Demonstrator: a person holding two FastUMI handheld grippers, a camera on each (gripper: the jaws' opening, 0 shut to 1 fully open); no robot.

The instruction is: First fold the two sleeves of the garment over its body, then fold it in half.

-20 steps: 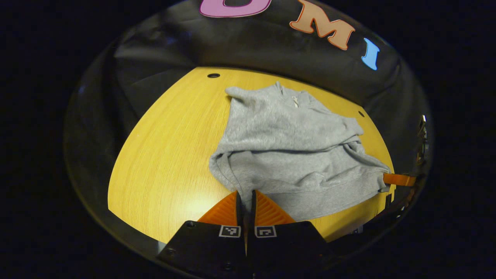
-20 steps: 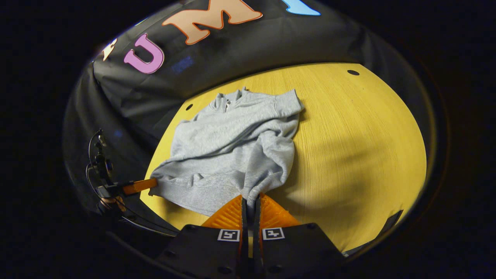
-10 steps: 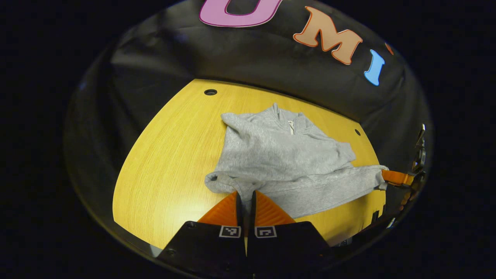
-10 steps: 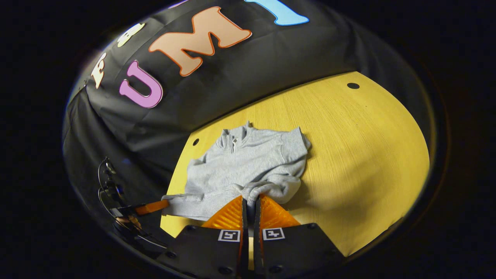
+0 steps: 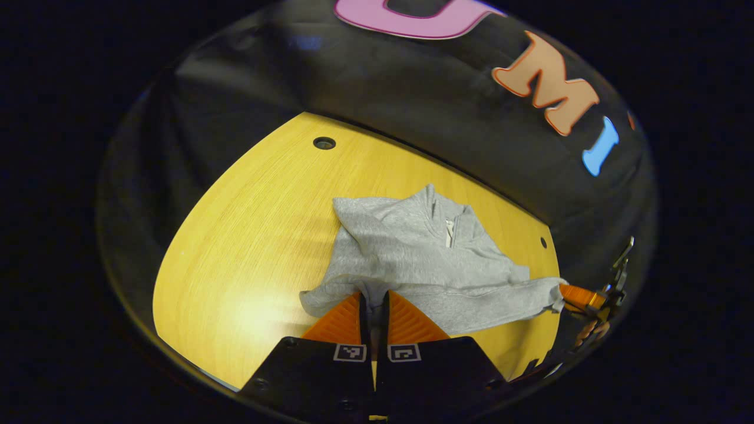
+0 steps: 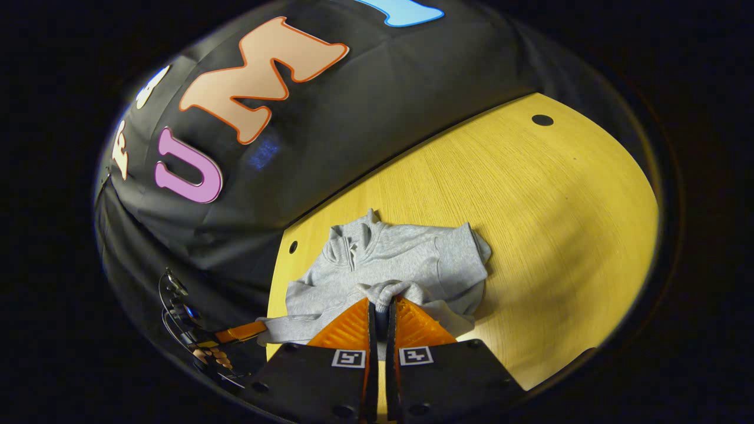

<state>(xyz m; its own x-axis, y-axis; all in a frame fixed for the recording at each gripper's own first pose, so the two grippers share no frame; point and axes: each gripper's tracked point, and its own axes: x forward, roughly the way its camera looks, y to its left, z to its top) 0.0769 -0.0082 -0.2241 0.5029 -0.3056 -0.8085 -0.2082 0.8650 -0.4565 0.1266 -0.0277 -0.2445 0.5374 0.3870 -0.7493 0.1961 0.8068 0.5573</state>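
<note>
A grey garment [image 5: 412,259] lies on the yellow desk [image 5: 247,235], collar toward the far edge by the black cloth wall, its near hem raised off the wood. The left gripper [image 5: 373,297] is clamped on the hem's left corner, both orange fingers pressing the cloth between them. The right gripper [image 6: 383,303] is closed the same way on the hem's right corner, where the fabric bunches. In the right gripper view, the left gripper appears at the lower left, gripping the hem.

Nothing I can read here: the square black-and-white markers [image 5: 349,352] on my gripper bodies carry patterns, not words or numbers.
</note>
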